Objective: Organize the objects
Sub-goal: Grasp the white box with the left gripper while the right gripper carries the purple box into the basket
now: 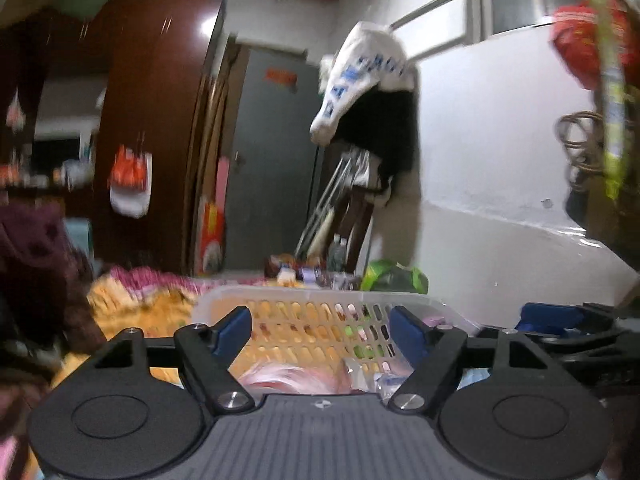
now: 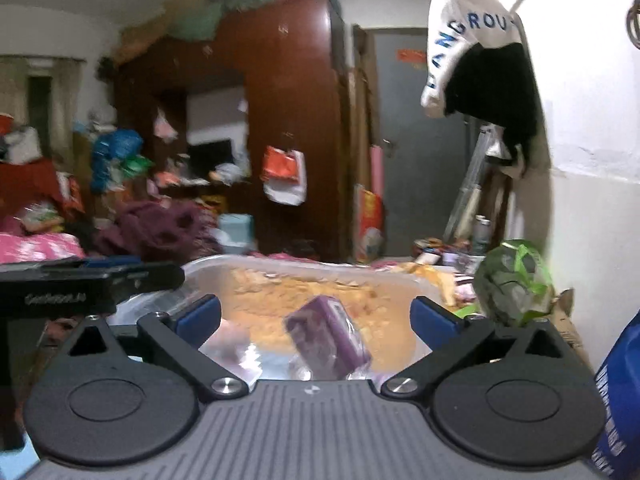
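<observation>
Above the basket (image 2: 312,266), both tongs (image 1: 320,330) (image 2: 316,320) gape apart, empty; contents blurred.

The white hanging bag (image 2: 460,36) bears blue letters reading "LANGROU"; other printing is too blurred to read.

Left gripper (image 1: 320,330) (jaws apart) before basket (image 1: 320,300)

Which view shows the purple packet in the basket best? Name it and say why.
The right wrist view: the purple packet lies unblocked between the open right gripper, inside the clear plastic basket. The left wrist view shows the basket's perforated wall and pale wrapped items, but no purple packet.
</observation>
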The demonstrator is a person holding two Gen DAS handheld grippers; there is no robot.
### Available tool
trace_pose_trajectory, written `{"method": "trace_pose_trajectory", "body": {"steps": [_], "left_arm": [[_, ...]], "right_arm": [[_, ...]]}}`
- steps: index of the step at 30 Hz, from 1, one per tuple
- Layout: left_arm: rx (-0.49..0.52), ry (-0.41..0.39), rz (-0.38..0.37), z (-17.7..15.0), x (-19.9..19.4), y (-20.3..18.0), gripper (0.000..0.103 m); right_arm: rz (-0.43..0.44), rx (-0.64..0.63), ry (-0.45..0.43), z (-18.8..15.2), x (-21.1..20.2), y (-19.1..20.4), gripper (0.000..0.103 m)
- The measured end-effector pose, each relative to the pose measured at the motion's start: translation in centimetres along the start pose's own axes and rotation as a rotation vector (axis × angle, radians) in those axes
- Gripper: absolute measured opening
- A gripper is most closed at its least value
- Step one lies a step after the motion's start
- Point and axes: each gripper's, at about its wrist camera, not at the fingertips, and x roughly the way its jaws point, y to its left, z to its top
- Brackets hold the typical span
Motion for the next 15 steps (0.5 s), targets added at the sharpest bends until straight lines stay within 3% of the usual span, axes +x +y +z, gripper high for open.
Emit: {"method": "trace_pose_trajectory", "body": {"steps": [3,5,8,15], "left_arm": [[0.009,-0.038,-0.042,-2.9,-5.0,0.3,0.085],[0.03,-0.051,-0.044,-5.7,-7.8,0.3,0.086],[0.031,0.012,-0.042,-9.6,-9.3,0.2,0.086],[0.006,0.112,-0.046,-12.3,-8.0,0.6,0.086]], "right_arm": [[0.056,-0.006,-0.009,-4.1,-3.9,0.3,0.103],[0.06,-0.039,0.049,-7.3,-5.0,0.9,0.103],[0.09,-0.08,0.139,-10.5,-4.7,2.0,0.103],[0.096,-0.098,0.272,-10.7,-1.4,2.7,0.089]]}}
